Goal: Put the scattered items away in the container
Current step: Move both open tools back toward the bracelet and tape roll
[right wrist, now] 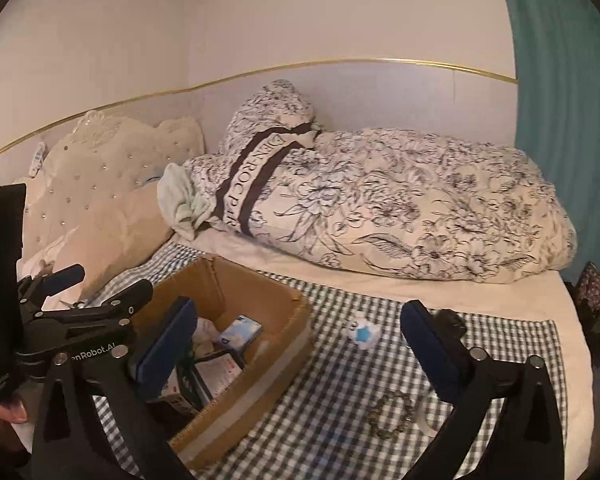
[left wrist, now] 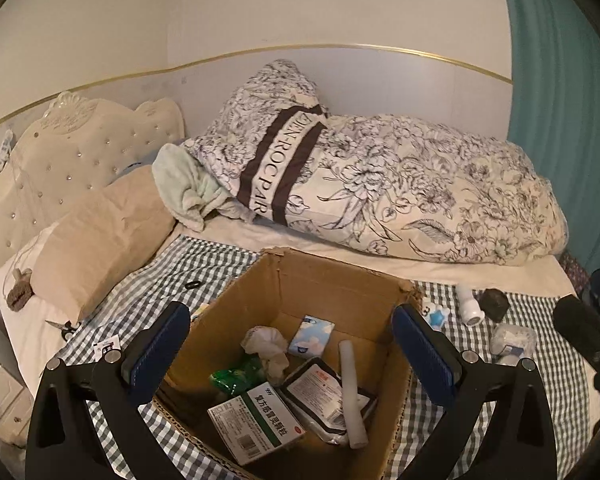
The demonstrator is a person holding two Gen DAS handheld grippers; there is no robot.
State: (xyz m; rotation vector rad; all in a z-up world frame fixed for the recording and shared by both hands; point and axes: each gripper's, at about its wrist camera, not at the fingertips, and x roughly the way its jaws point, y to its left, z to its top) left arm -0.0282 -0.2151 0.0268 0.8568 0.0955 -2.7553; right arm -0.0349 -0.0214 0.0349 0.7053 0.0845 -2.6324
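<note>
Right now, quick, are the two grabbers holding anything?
Left gripper: open, holding nothing, above the cardboard box.
Right gripper: open, holding nothing, over the checkered cloth.

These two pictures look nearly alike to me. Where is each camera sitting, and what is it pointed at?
Left wrist view: rides on the left tongs, open over the cardboard box, looking down into it and on toward the floral duvet; both blue pads show, and the right tongs sit at the right edge.
Right wrist view: rides on the right tongs, open over the checked cloth beside the box, near a bead bracelet; the left tongs show at left.
Shared: box, duvet, headboard, small blue-and-white toy.
</note>
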